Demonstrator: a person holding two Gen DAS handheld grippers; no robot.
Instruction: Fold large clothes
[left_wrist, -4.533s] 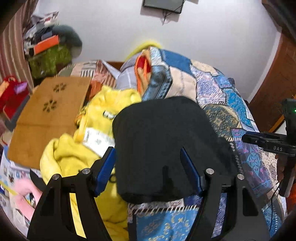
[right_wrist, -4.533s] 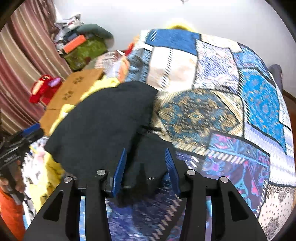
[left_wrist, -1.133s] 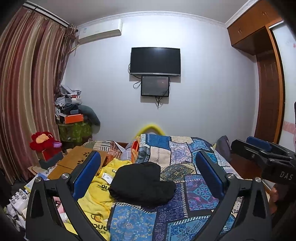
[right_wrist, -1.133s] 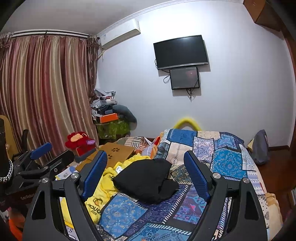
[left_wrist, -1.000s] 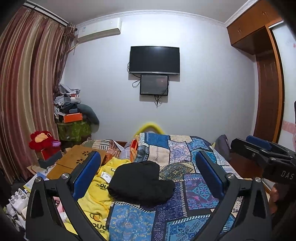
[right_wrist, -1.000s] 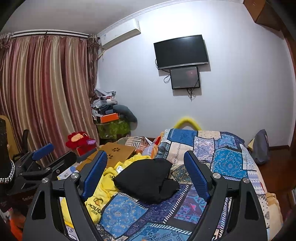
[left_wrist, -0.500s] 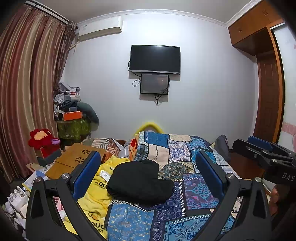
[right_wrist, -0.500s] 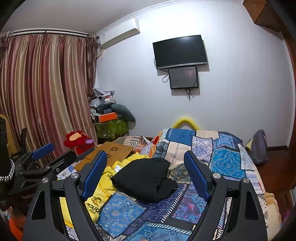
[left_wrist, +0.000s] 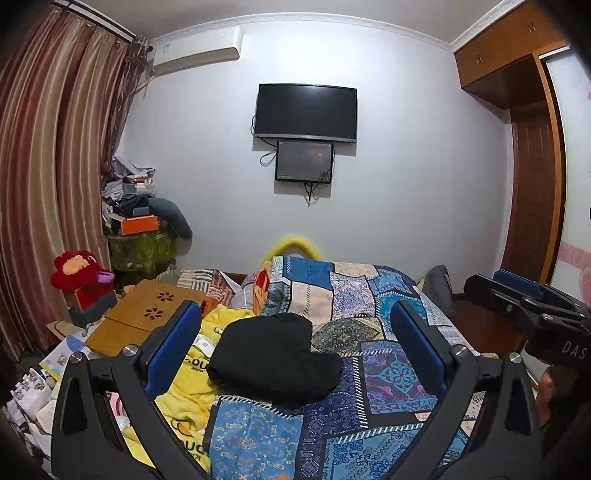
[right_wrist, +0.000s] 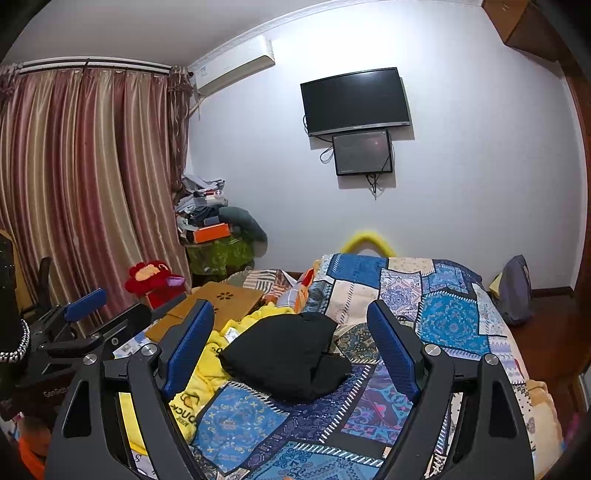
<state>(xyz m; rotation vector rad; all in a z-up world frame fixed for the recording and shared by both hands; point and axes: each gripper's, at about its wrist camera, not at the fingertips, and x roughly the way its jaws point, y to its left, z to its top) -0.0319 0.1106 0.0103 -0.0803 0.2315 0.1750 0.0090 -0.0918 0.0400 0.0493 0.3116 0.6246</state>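
Both grippers were held up and back from the bed (left_wrist: 388, 373), looking level across the room, and each had its jaws spread wide with nothing between them. The left gripper (left_wrist: 295, 350) and the right gripper (right_wrist: 291, 347) both framed the same thing: a black garment (left_wrist: 275, 360) lying in a compact, roughly folded bundle on the patchwork quilt (right_wrist: 436, 321), toward the bed's left side and partly overlapping a yellow blanket (left_wrist: 188, 387) that spilled off that edge. From either pair of jaws the bundle lay ahead and below, well apart from the fingertips, so any further work on it would have needed a reach forward and down. Its long axis seemed to run from near-right to far-left across the bed, with a lower flap poking out at the right end (clearest in the right wrist view (right_wrist: 332, 369)). Neither gripper looked plainly nearer; the bundle sat close to centre in both views, perhaps a touch left of centre for each. Judging by its tidy shape, this piece appeared finished or nearly so, and the yellow blanket just beside it looked like the likeliest next candidate. Curtains (right_wrist: 74, 192), a wall television (left_wrist: 306, 112) and a wooden board (left_wrist: 147, 317) filled out the surroundings.
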